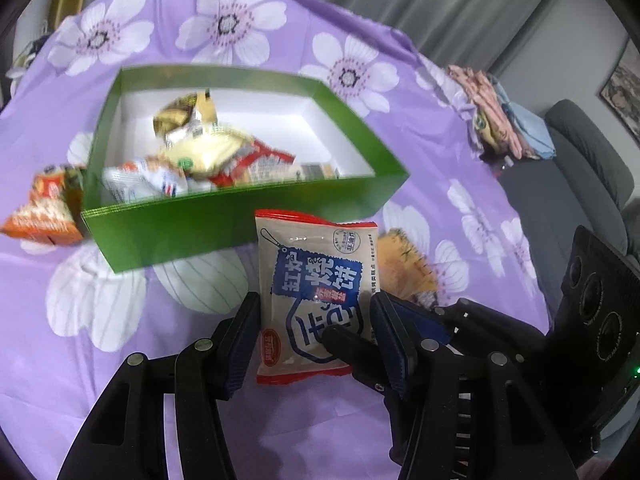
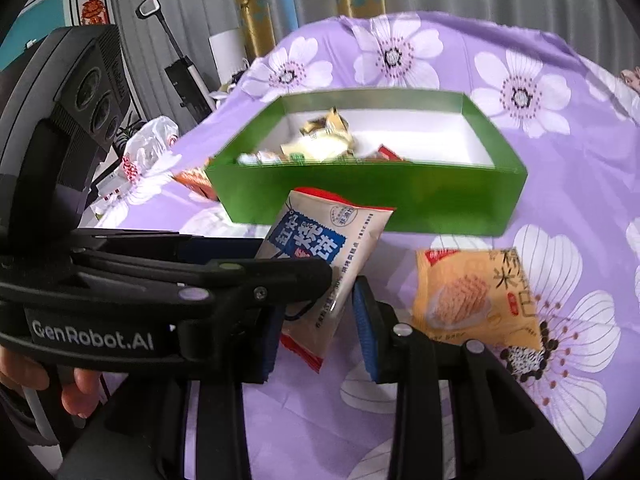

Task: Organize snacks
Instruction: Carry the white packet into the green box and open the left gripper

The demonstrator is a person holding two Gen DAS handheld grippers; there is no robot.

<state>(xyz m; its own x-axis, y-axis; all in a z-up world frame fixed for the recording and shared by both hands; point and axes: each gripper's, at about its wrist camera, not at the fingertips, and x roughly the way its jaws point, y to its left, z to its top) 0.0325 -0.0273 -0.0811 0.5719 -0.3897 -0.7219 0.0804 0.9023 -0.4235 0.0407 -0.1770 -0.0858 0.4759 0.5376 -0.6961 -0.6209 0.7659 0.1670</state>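
Note:
A beige snack packet (image 1: 316, 280) with blue print and red ends hangs above the purple floral cloth (image 1: 80, 360), just in front of the green box (image 1: 224, 232). My left gripper (image 1: 316, 340) is shut on its two side edges. My right gripper (image 2: 320, 336) is shut on the same packet (image 2: 320, 248) lower down, and one of its fingers (image 1: 344, 344) crosses the packet's face in the left wrist view. The box (image 2: 360, 196) holds several snack packets. A yellow packet (image 2: 472, 296) lies flat on the cloth to the right, below the box.
An orange packet (image 1: 44, 216) rests against the box's left outer wall. A pile of clothes (image 1: 500, 120) sits at the cloth's far right edge, with a grey sofa (image 1: 580, 168) beyond. A white plastic bag (image 2: 148, 140) lies off the cloth's left side.

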